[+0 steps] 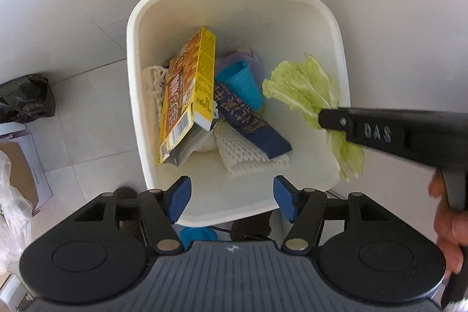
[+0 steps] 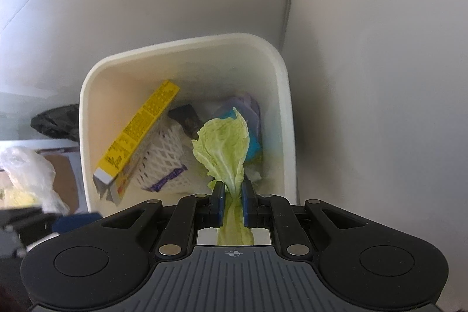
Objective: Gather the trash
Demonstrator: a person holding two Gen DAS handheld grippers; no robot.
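Observation:
A white trash bin (image 1: 137,28) stands on the floor by a wall corner; it also shows in the right wrist view (image 2: 87,95). Inside lie a yellow box (image 1: 187,95), a dark blue box (image 1: 251,122), a blue cup (image 1: 242,84) and white foam netting (image 1: 242,151). My right gripper (image 2: 233,189) is shut on a pale green cabbage leaf (image 2: 225,142) and holds it over the bin's right side; the leaf (image 1: 301,86) and gripper (image 1: 330,119) show in the left wrist view. My left gripper (image 1: 232,195) is open and empty above the bin's near rim.
A black plastic bag (image 1: 26,98) lies on the floor left of the bin. A cardboard box (image 1: 20,165) and a clear plastic bag (image 2: 26,168) sit further left. White walls meet in a corner behind the bin.

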